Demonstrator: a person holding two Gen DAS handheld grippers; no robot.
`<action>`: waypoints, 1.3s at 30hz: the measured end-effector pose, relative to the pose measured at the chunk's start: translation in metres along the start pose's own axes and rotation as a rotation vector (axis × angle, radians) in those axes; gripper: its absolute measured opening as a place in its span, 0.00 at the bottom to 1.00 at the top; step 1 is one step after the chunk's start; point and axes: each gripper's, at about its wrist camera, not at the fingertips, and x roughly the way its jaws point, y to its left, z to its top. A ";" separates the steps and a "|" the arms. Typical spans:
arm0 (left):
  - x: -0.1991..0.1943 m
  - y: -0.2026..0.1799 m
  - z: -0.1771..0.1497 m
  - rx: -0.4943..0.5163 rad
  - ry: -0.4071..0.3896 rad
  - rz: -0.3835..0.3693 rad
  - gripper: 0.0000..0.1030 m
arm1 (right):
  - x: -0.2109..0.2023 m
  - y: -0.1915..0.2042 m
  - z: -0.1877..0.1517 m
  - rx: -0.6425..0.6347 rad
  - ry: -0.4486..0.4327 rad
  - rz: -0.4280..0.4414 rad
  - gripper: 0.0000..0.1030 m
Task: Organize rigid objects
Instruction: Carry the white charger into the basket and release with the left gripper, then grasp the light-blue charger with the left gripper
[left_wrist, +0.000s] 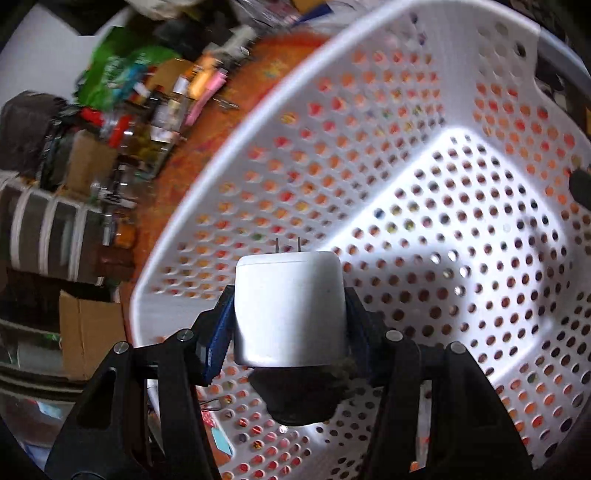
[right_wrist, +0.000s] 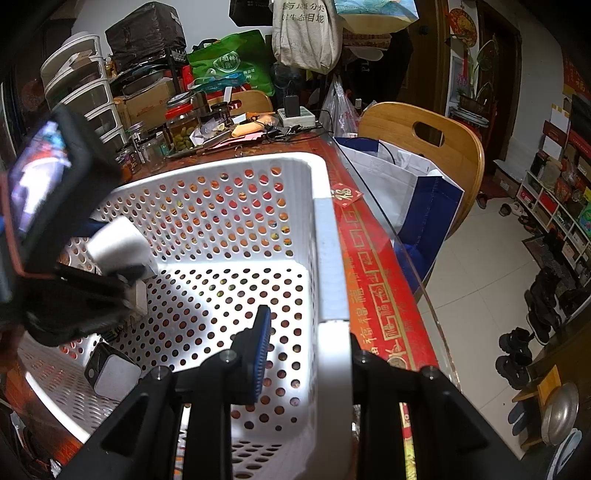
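My left gripper (left_wrist: 290, 295) is shut on a white plug charger (left_wrist: 290, 306), its two metal prongs pointing away from me. It hangs over the inside of a white perforated basket (left_wrist: 258, 122). In the right wrist view the same charger (right_wrist: 118, 243) and the left gripper (right_wrist: 110, 266) hover at the basket's left side. My right gripper (right_wrist: 309, 332) is shut on the basket's rim (right_wrist: 328, 258), blue pad inside and the other finger outside. A small white block with a black face (right_wrist: 110, 373) lies on the basket floor, and another pale block (right_wrist: 138, 295) sits just under the left gripper.
The basket stands on a red and orange patterned table (right_wrist: 373, 266) with a glass edge. Jars (right_wrist: 181, 125), boxes and a green bag (right_wrist: 229, 62) crowd the far end. A wooden chair (right_wrist: 424, 133) holding a blue and white bag (right_wrist: 406, 192) stands to the right, with tiled floor beyond.
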 end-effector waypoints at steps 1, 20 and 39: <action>0.005 -0.003 0.003 0.013 0.014 -0.010 0.52 | 0.000 0.000 0.000 0.000 0.000 0.000 0.25; -0.027 0.029 -0.025 -0.063 -0.164 -0.040 0.91 | 0.004 0.001 -0.003 -0.001 0.013 -0.004 0.26; 0.056 0.155 -0.285 -0.602 -0.137 -0.143 1.00 | 0.003 0.002 -0.001 -0.008 0.019 -0.005 0.26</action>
